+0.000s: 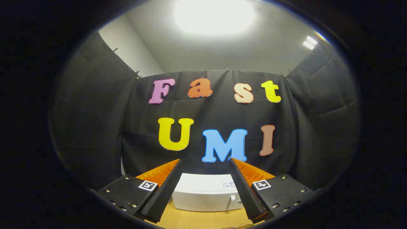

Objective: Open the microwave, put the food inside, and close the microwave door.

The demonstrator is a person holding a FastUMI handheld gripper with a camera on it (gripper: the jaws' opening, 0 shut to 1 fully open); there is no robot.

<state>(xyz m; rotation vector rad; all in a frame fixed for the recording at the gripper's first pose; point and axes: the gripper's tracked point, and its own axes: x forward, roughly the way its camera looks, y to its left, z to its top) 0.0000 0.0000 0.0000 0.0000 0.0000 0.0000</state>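
The gripper (pixel 205 190) hangs above a wooden tabletop (pixel 203 219), its two fingers (pixel 162 194) spread wide with nothing held between them. Each finger carries a small square marker tag (pixel 148 185) on the block at its base. Pale, light-grained wood shows in the gap between the fingers at the near end.

Beyond that strip of table, framed between the two fingers, sits the white microwave (pixel 205 195). It is seen from slightly above, so its flat top and front face both show; the door looks closed, and a round control knob (pixel 231 198) sits at the right end of the front. A small label (pixel 229 184) lies on the top near the right rear corner, too small to read. The gripper is apart from the oven.

Behind the microwave, black cloth (pixel 95 127) drapes the far wall and both sides of the booth. Above it, the pale ceiling (pixel 222 54) carries a bright round light (pixel 213 14) overhead and a smaller fixture (pixel 310 42) to the far right.
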